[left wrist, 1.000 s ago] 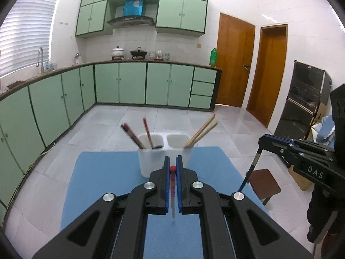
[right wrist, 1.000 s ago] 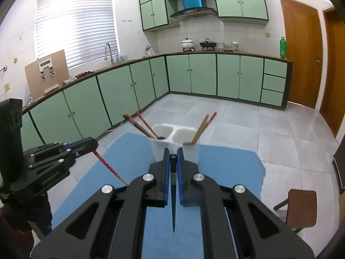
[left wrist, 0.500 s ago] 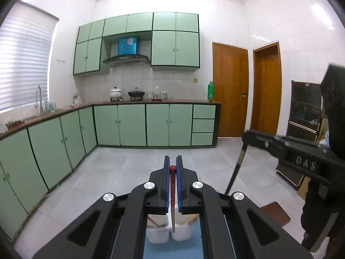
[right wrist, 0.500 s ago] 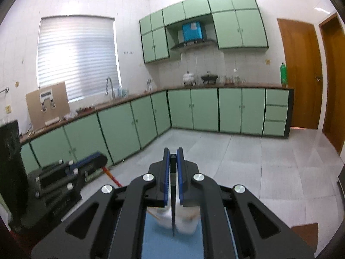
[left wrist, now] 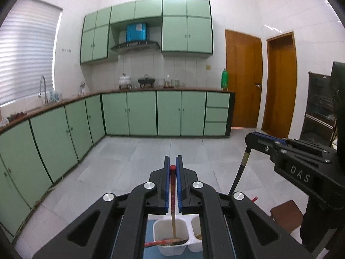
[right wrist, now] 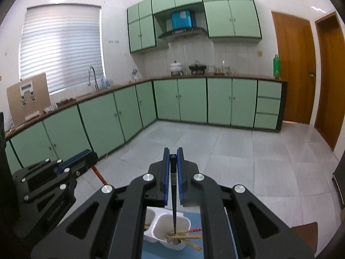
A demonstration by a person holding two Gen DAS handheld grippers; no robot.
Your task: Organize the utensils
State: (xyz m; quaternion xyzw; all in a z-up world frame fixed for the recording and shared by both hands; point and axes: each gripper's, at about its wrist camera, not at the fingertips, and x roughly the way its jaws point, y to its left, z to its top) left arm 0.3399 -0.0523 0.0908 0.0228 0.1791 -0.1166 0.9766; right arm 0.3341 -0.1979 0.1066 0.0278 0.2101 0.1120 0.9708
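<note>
My left gripper (left wrist: pixel 172 166) is shut on a red-topped chopstick (left wrist: pixel 172 196). It hangs point down into the left cup of a white two-cup holder (left wrist: pixel 160 226) right below. That cup holds dark and red chopsticks. My right gripper (right wrist: pixel 173 157) is shut on a black chopstick (right wrist: pixel 173 200). Its tip reaches into the right cup of the holder (right wrist: pixel 185 222), among light wooden chopsticks (right wrist: pixel 189 237). Each gripper shows in the other's view: the right one (left wrist: pixel 254 138) and the left one (right wrist: pixel 86 155).
The holder stands on a blue mat (left wrist: pixel 151 252), mostly hidden under the gripper bodies. Green kitchen cabinets (left wrist: pixel 151 112) run along the back and left. Two wooden doors (left wrist: pixel 243 82) are at the right. A brown stool (left wrist: pixel 286 215) is low right.
Both grippers rose and came over the holder, so it dropped to the bottom of each view. Both chopsticks now hang with their tips inside the cups.
</note>
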